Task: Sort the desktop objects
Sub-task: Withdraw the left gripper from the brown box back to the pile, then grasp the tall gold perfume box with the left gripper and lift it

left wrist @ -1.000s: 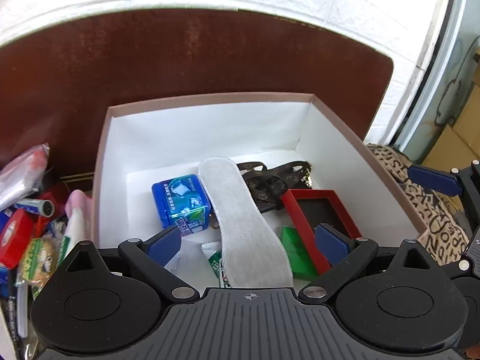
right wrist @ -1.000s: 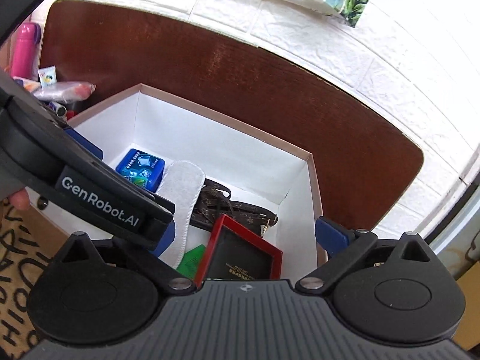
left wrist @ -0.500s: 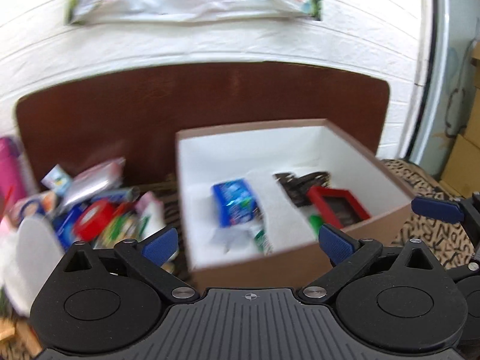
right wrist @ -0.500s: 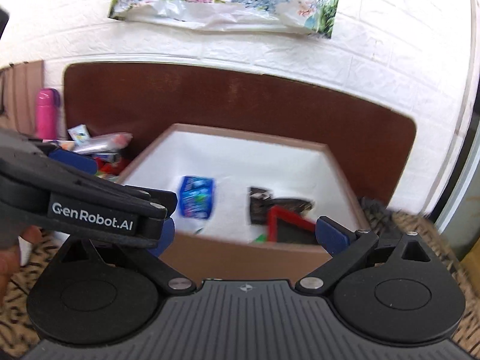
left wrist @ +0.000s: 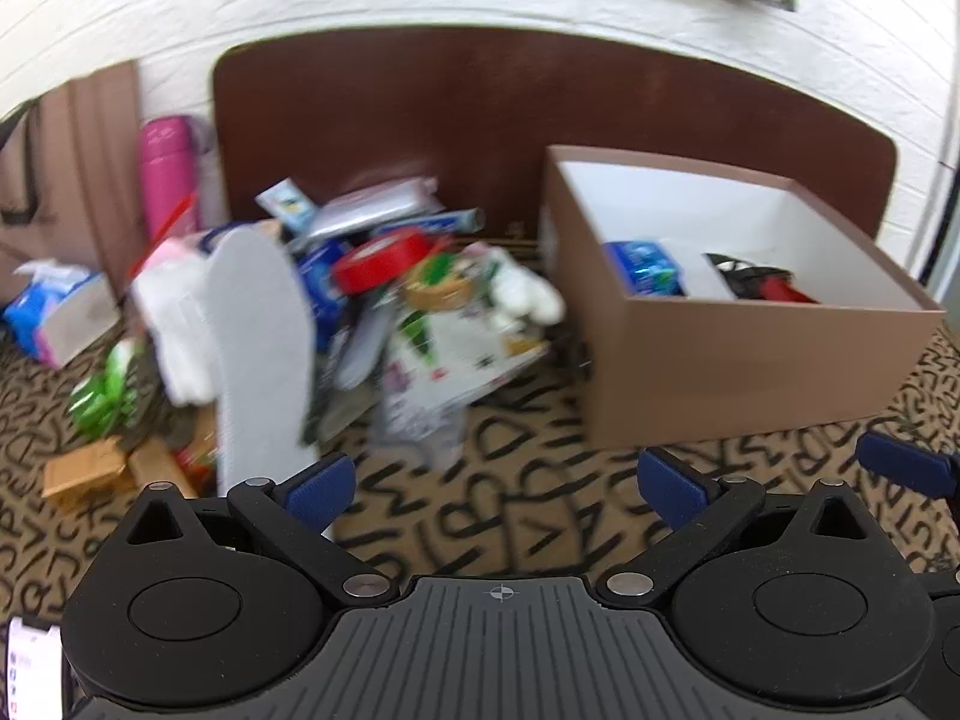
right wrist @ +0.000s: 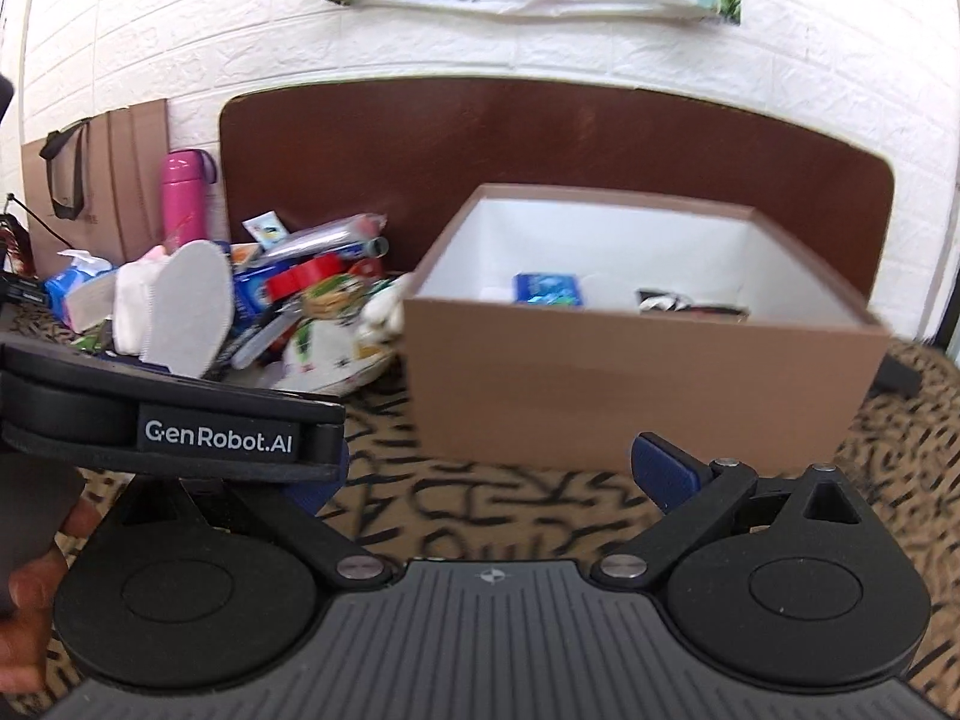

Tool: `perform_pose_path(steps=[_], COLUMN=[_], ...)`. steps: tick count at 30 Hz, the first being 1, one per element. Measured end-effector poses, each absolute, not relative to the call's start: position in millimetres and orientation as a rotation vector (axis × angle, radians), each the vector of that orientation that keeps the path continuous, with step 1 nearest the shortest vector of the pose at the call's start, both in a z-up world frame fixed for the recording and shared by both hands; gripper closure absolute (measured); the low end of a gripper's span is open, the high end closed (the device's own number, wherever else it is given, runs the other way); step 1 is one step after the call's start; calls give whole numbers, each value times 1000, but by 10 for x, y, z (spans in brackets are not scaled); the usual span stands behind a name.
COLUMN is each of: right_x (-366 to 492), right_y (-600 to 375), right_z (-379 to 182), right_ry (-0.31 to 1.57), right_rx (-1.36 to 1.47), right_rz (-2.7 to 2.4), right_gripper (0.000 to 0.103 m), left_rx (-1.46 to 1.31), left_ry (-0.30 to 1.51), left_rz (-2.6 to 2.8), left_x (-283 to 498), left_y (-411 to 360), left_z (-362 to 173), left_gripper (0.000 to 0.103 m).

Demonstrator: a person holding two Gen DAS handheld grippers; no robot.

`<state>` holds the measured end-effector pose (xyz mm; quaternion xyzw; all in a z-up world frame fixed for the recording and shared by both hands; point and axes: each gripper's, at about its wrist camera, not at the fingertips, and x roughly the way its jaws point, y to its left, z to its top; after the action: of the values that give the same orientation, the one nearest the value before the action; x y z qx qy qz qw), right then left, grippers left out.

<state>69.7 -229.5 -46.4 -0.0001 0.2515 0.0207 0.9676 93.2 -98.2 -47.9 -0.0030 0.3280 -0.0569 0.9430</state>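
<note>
A brown cardboard box with a white inside stands on the right. It holds a blue packet, a white insole, a dark strap and a red frame. Left of it lies a jumbled pile: a grey insole, a red tape roll, printed packets and a white plush piece. My left gripper is open and empty, low over the patterned cloth in front of the pile. My right gripper is open and empty too, facing the box. The left gripper's black body crosses the right wrist view at the left.
A pink bottle, a brown paper bag and a blue tissue pack stand behind and left of the pile. A brown board leans on the white brick wall. A letter-patterned cloth covers the surface. A hand shows at the lower left.
Both grippers have pulled back from over the box and dropped lower. The left view has swung left onto the pile. Both stay open and empty.
</note>
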Motion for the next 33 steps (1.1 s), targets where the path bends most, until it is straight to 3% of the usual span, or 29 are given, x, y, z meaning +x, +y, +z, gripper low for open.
perform_pose_path(steps=[14, 22, 27, 33], right_x=[756, 799, 853, 936], right_y=[-1803, -1387, -1014, -631], right_z=[-684, -765, -779, -734], right_ry=[584, 594, 595, 591], right_rx=[37, -18, -76, -147], right_rz=[107, 280, 379, 475], right_gripper=[2, 3, 11, 33], left_rx=[-59, -49, -52, -66], left_ry=[749, 712, 707, 716], left_rz=[-37, 33, 120, 112], left_x=[870, 659, 713, 839], left_y=[-402, 349, 853, 1319], left_z=[-713, -652, -642, -685], left_gripper=[0, 0, 0, 0])
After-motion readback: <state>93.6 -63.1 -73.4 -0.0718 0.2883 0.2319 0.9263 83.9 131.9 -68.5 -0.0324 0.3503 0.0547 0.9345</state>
